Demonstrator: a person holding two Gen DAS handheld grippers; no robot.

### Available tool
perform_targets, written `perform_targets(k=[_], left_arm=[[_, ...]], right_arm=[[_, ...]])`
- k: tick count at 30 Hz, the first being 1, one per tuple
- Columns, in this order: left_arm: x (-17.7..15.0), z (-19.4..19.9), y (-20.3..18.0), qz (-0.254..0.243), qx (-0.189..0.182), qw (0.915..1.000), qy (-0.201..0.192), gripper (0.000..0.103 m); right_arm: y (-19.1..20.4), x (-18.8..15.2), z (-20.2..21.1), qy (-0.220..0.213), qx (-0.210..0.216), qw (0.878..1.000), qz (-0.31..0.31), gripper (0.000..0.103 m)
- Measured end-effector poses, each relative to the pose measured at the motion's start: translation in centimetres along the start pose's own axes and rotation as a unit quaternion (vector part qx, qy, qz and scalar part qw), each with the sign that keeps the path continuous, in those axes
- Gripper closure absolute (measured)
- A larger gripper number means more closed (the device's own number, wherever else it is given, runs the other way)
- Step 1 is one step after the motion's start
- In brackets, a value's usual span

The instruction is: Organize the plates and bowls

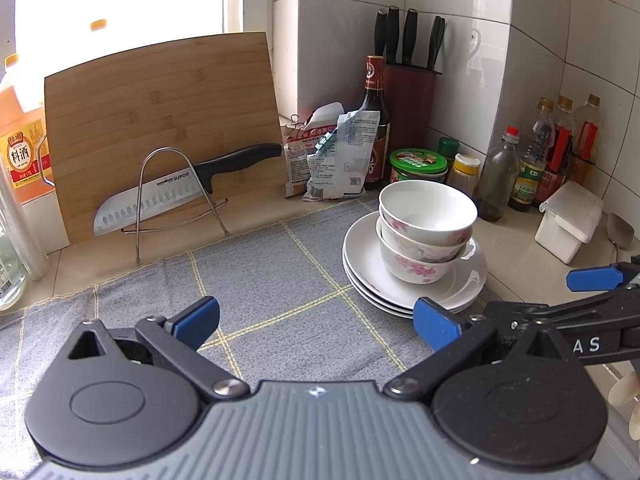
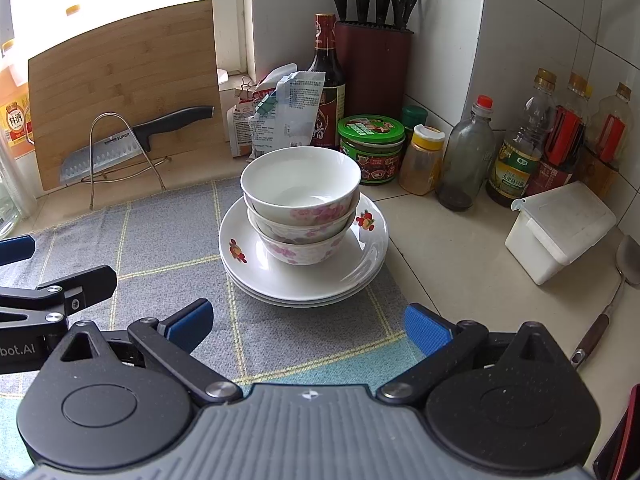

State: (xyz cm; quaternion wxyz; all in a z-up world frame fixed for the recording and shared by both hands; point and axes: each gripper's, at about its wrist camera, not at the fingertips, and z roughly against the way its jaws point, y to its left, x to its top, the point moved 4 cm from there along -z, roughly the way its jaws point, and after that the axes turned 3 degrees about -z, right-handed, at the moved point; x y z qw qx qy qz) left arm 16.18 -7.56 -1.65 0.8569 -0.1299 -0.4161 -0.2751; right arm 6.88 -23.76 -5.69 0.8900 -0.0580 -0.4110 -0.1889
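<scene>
While both grippers are hovering spread and empty over the grey mat (image 2: 168, 240), three bowls (image 2: 301, 184) are sitting nested on three stacked plates (image 2: 304, 280) at the mat's right edge. Left gripper (image 1: 316, 322) is facing bare mat; right gripper (image 2: 308, 324) is facing the stack.

Knife (image 2: 120, 142) leans on cutting board (image 2: 120, 80) (bamboo); knife block (image 2: 374, 68) behind.
</scene>
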Motion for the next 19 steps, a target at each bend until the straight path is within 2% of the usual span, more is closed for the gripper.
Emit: perform_targets(k=[19], left_arm=[[0.06, -0.06, 0.14, 0.001, -0.002, 1.0, 0.001, 0.001]], right_arm=[[-0.11, 0.03, -0.01, 0.001, 0.001, 1.0, 0.0, 0.0]])
